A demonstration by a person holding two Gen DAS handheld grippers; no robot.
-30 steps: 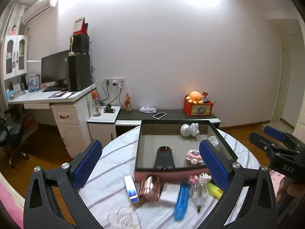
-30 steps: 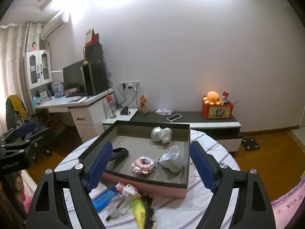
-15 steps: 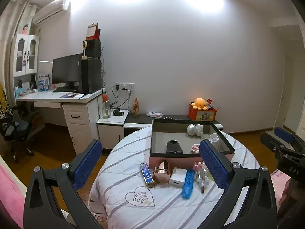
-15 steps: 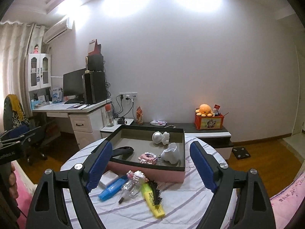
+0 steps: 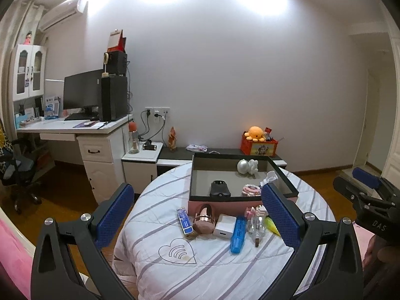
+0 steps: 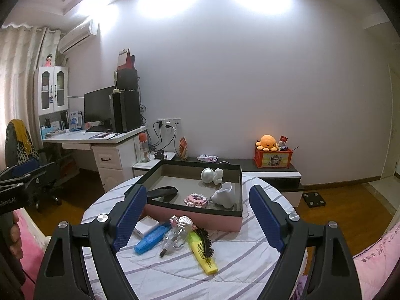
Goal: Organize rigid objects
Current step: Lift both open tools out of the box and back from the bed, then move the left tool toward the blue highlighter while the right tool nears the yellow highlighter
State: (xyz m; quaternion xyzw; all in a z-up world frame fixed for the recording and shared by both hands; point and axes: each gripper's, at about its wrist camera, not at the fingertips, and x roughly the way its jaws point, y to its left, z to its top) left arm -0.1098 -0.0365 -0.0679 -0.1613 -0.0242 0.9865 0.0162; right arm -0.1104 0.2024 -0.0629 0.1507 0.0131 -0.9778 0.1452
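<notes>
Left hand-held gripper [image 5: 197, 215]: blue pads wide apart, empty, well back from round striped-cloth worktop [image 5: 160, 257]. Right hand-held gripper [image 6: 197, 220]: likewise apart, empty. Loose row before pink-sided open box [image 5: 243, 173]: blue marker [image 5: 238, 235], yellow highlighter [image 6: 202, 252] (light, stiff, smooth; grip mid-barrel across width); white cube charger [image 5: 225, 227] (flat faces, secure); rose-gold metal cup [image 5: 205, 218] on side (slippery, may roll); clear glass bottle [image 5: 257, 228] probably fragile.

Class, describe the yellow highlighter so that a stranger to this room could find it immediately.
Start at the round table with the striped cloth and find the pink-sided tray on it. In front of the tray lies a row of small items; the yellow highlighter is the only yellow one, lying right of the blue marker.
</notes>
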